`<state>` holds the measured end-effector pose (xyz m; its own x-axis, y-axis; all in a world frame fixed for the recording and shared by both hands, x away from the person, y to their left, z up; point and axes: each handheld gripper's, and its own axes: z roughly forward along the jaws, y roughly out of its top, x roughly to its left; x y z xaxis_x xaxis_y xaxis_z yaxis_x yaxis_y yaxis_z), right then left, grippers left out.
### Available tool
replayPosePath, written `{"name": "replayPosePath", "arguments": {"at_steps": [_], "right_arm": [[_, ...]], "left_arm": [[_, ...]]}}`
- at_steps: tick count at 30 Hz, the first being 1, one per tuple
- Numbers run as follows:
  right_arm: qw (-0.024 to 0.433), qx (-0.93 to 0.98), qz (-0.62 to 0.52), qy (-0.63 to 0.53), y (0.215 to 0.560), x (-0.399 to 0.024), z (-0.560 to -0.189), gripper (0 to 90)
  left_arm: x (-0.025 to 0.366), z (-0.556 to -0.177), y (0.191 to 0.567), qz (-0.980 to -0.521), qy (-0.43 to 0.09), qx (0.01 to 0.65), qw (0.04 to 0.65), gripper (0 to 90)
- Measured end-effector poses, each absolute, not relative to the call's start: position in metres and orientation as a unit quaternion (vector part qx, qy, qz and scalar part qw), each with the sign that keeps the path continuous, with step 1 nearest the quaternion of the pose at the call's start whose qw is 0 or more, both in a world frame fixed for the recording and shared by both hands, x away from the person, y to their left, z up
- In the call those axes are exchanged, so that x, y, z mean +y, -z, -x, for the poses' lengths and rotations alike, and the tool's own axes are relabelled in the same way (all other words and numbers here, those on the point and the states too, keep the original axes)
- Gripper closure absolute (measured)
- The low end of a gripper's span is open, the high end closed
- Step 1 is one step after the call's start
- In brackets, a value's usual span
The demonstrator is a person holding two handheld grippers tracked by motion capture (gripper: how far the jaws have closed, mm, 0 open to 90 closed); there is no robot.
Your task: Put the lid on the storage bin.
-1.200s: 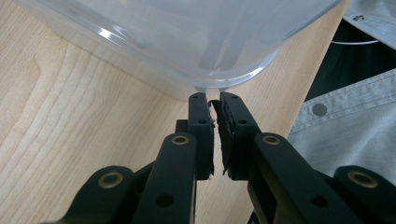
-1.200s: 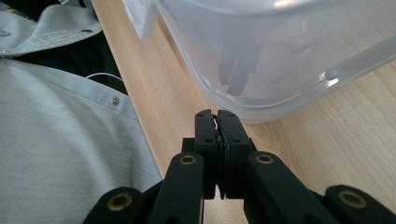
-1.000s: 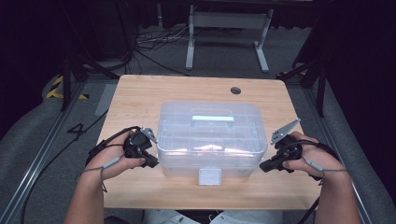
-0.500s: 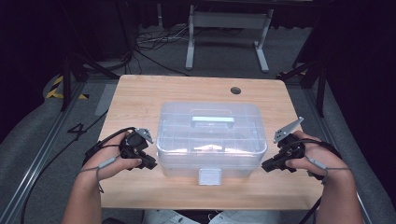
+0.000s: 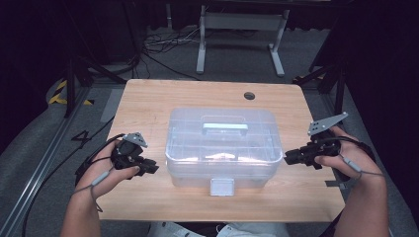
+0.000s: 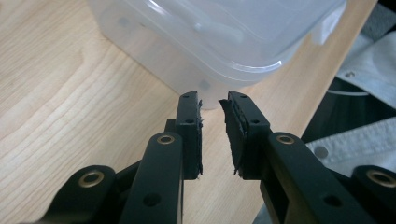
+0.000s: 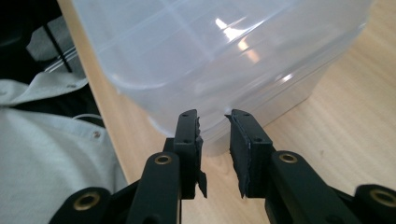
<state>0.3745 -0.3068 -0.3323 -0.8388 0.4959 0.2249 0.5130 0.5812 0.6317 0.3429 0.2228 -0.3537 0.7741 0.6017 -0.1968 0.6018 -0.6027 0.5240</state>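
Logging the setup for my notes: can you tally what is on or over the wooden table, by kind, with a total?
Clear plastic storage box with a pale green handle and a front latch: 1
Black hand-held tongs, one each side of the box, both open with nothing between the jaws: 2 (left tongs, right tongs)
Light wooden table itself: 1
Total: 4

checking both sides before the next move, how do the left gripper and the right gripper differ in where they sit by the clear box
The left gripper sits off the clear box with bare table between; the right gripper has its tips almost at the box's end wall. The left gripper lies nearer the table's front edge; the right gripper is slightly farther back. Both have just been opening, with nothing between the jaws, and point inward at the box.
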Motion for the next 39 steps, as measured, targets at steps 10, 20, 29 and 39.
{"name": "replayPosePath", "arguments": {"at_steps": [10,20,29,39], "right_arm": [[-0.062,-0.86,0.325,0.388,0.331,-0.315,-0.391,62.7],[-0.128,-0.817,0.381,0.414,0.348,-0.33,-0.407,54.4],[-0.159,-0.797,0.407,0.417,0.376,-0.341,-0.427,47.4],[-0.191,-0.785,0.431,0.401,0.413,-0.352,-0.447,40.6]], "left_arm": [[0.237,-0.347,0.357,-0.862,-0.031,0.387,0.326,74.8],[0.242,-0.38,0.371,-0.829,-0.078,0.432,0.347,74.2],[0.243,-0.4,0.389,-0.813,-0.125,0.454,0.344,63.1],[0.245,-0.413,0.411,-0.81,-0.128,0.453,0.35,50.7]]}}
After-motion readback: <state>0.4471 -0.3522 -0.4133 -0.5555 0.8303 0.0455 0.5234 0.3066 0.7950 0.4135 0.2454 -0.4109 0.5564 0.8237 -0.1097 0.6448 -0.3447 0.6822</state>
